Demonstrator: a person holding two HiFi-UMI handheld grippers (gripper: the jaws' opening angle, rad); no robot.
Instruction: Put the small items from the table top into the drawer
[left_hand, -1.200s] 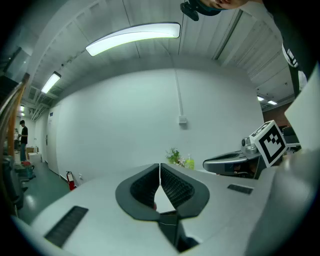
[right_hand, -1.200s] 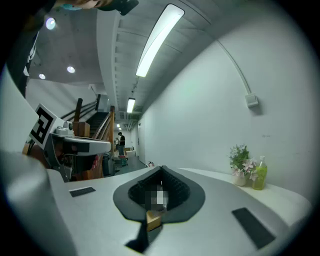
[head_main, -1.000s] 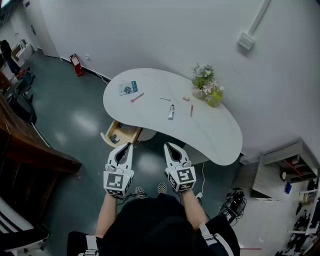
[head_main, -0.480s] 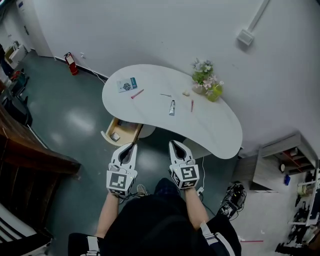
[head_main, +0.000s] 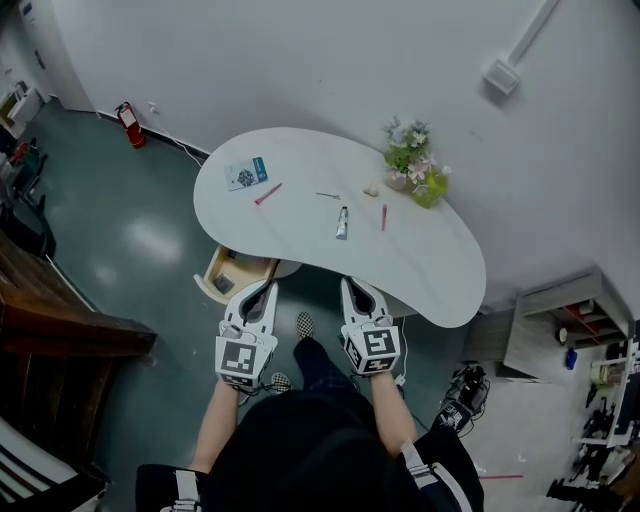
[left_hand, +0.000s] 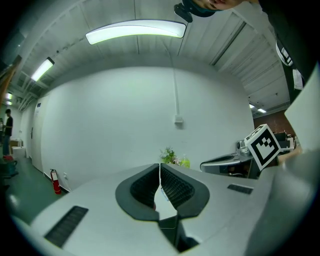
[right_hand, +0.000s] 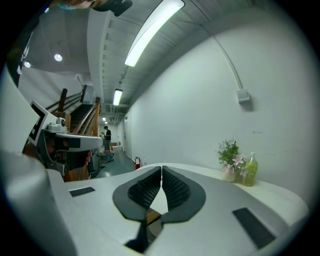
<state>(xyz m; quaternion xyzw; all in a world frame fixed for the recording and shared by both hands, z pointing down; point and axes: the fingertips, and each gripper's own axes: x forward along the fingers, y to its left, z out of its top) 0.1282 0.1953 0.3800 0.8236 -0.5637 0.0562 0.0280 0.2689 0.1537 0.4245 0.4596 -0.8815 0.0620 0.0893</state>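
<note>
In the head view a white kidney-shaped table carries small items: a blue-white card, a pink pen, a thin grey stick, a silver tube, a red pen and a small pale lump. An open wooden drawer sticks out under the table's left edge, with something small and grey inside. My left gripper and right gripper hang side by side in front of the table, above the floor. Both are shut with nothing between the pads.
A flower pot and a green bottle stand at the table's far edge. A red fire extinguisher stands by the wall at left. Shelves and cables crowd the right. Dark furniture lies at left.
The view has drifted: the table and drawer sit slightly further left, and both grippers have crept a little toward the table. A foot now shows between the grippers. Both stay shut.
</note>
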